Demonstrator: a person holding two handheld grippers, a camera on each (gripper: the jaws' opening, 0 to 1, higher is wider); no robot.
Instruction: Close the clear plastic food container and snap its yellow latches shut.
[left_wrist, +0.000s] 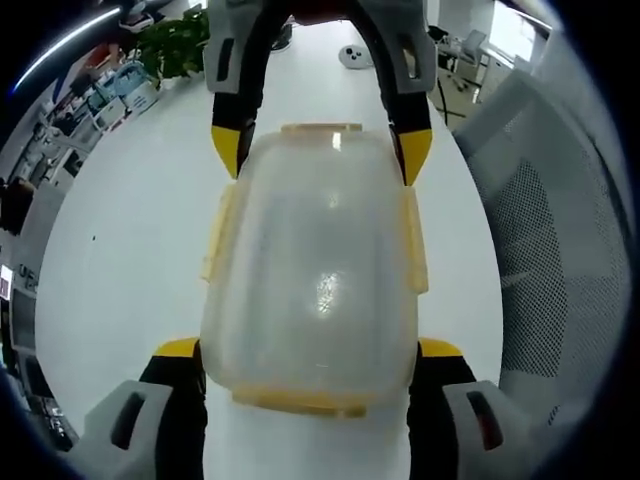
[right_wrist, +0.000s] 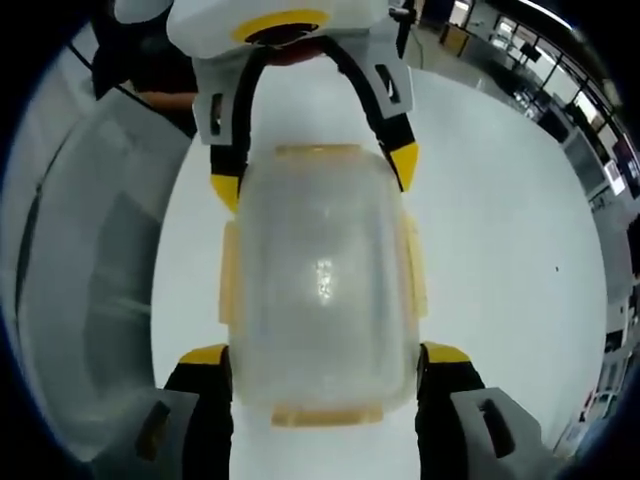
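clear plastic food container (left_wrist: 315, 280), lid on, flat and upright on the white table (left_wrist: 130, 250), lengthwise between its two long edges. frosted, rounded rectangle. pale yellow latches (left_wrist: 217, 232) on all four sides, the side ones flared outward from the lid, seemingly not snapped down.

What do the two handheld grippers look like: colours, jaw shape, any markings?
Both match: the left gripper and right gripper have light grey bodies, black jaw arms and yellow pointed tips, with slot-shaped cutouts in the grey housings. One slot in the left gripper view looks reddish. No cables or sleeves show.
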